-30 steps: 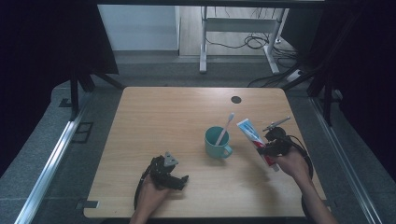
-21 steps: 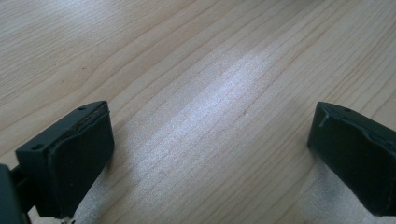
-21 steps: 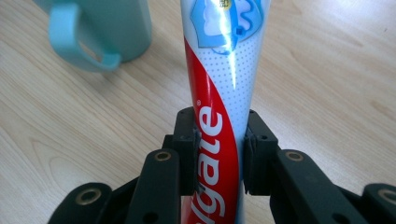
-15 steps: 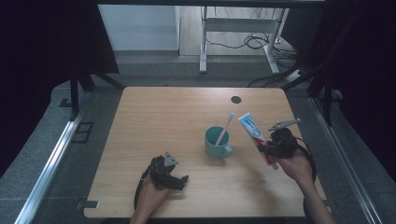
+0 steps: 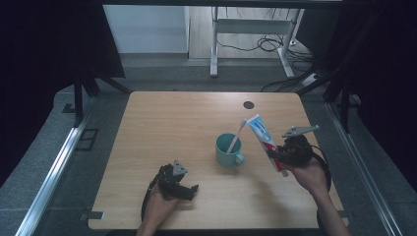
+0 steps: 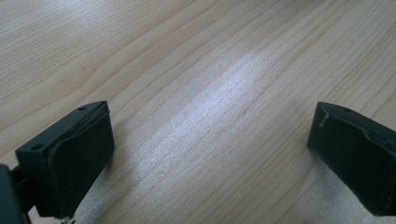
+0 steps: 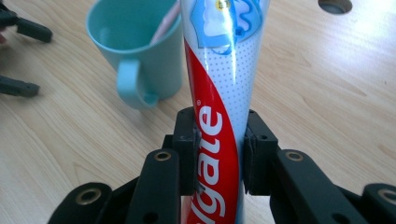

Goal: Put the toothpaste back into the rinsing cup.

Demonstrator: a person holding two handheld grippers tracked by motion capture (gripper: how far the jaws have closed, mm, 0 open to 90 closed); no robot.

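Your right gripper (image 5: 281, 158) clamps a toothpaste tube (image 5: 264, 140) above the right side of the wooden table (image 5: 162, 132), jaws pressed narrow against the tube's red and white lower body. In the right gripper view the tube (image 7: 222, 107) runs straight up between the two black jaws, its blue and white end rising past the rim of a teal mug (image 7: 140, 51). From the high view the tube leans up and to the left, its flat end toward the mug (image 5: 228, 150), which stands just left of it near the table's middle, handle turned toward you. A toothbrush (image 5: 237, 135) stands slanted in the mug, head up and to the right, close to the tube's tip.

Your left gripper (image 5: 184, 189) lies low at the table's near edge, well apart from the mug. Its jaws stand wide in the left gripper view, with bare wood (image 6: 205, 93) between them. A dark round hole (image 5: 249, 104) marks the tabletop beyond the mug.
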